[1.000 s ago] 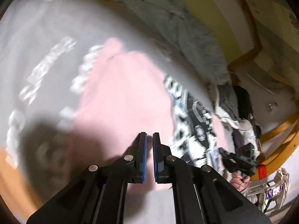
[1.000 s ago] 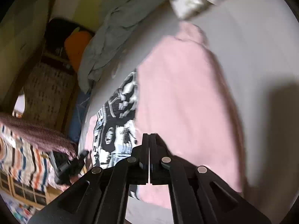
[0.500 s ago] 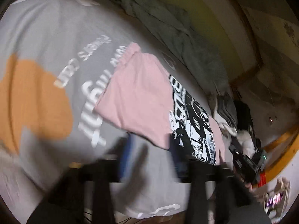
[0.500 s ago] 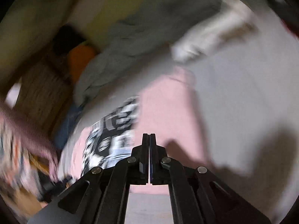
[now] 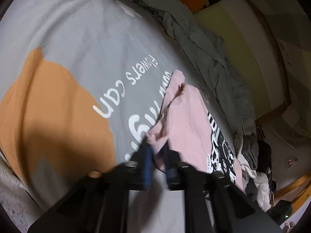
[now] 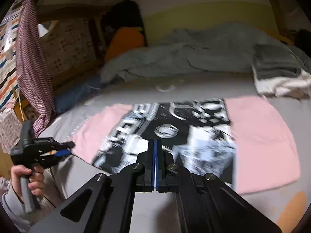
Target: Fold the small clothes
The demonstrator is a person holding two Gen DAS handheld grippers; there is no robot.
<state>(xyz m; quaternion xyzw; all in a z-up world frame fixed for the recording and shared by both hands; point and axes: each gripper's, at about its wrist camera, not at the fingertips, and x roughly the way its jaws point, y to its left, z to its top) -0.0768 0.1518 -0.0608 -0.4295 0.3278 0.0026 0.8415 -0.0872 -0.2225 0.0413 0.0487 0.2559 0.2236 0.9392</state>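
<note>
where the pink t-shirt (image 5: 186, 116) lies spread across the grey bedspread (image 5: 77, 38), its black-and-white print faces up, and in the right wrist view the shirt (image 6: 258, 136) runs from left to right over the middle of the bed. the left gripper (image 5: 158, 151) has its blurred fingers drawn in on a bunched corner of the pink cloth, which rises in a small fold just above the blue pads and is pinched between them. the right gripper (image 6: 155, 155) has its fingers pressed flat together with nothing between them, and it sits over the near edge of the print. from the right wrist view the left gripper (image 6: 66, 151) shows at the left end of the shirt, gripped by a hand (image 6: 29, 178) in a pale sleeve. an orange patch (image 5: 48, 106) and white lettering mark the bedspread left of the shirt. a rumpled grey-green blanket (image 6: 175, 58) lies along the far side, and a stack of folded grey and white clothes (image 6: 278, 73) sits at the far right.
</note>
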